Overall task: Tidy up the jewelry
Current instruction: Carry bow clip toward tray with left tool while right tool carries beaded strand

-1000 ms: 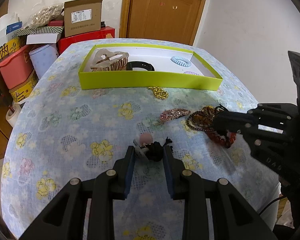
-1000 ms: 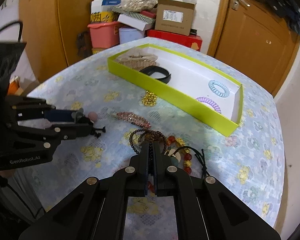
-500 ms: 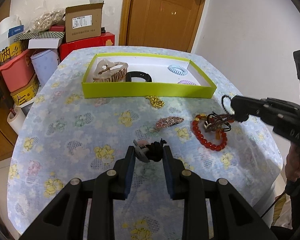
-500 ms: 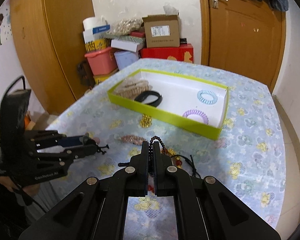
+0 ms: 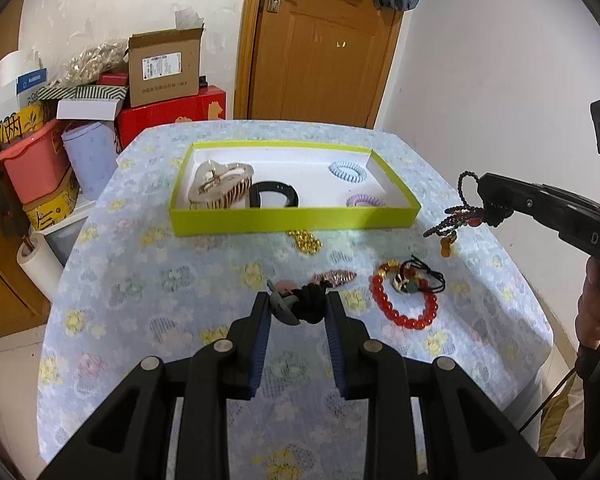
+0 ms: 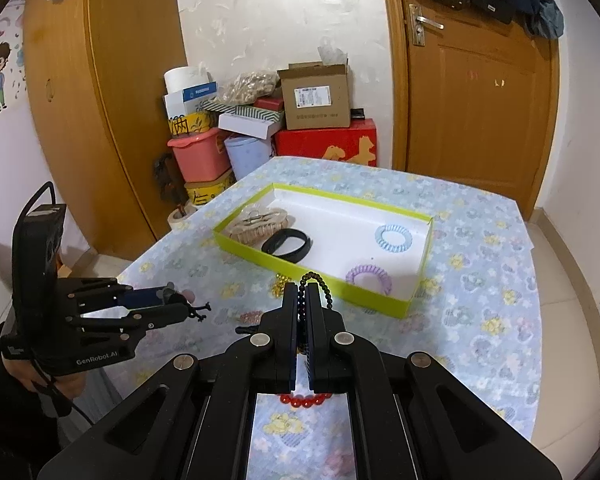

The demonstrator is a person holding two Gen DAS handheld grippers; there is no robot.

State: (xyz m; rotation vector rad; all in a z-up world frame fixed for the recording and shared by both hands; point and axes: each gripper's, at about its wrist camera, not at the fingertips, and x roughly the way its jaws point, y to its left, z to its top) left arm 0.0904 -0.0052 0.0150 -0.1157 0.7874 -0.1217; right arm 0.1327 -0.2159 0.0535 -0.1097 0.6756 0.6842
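A lime-green tray (image 5: 296, 219) (image 6: 260, 252) on the flowered table holds a beige claw clip (image 5: 221, 184), a black band (image 5: 274, 196), a blue coil tie (image 5: 347, 172) and a purple coil tie (image 5: 365, 201). My left gripper (image 5: 296, 308) (image 6: 188, 307) is shut on a black hair tie with a grey and pink piece (image 5: 300, 306), held above the table. My right gripper (image 6: 302, 294) (image 5: 486, 200) is shut on a dark beaded bracelet (image 5: 458, 218) (image 6: 320, 280), lifted in the air right of the tray.
On the cloth lie a gold chain (image 5: 305, 240), a glittery pink clip (image 5: 334, 277), a red bead bracelet (image 5: 404, 312) and a black elastic with charms (image 5: 416, 276). Boxes and tubs (image 5: 60, 140) stand beyond the table's left edge. A door (image 5: 320, 48) is behind.
My right gripper lifted the dark beaded bracelet off the pile and raised it, leaving the red bracelet on the cloth. My left gripper rose with the hair tie.
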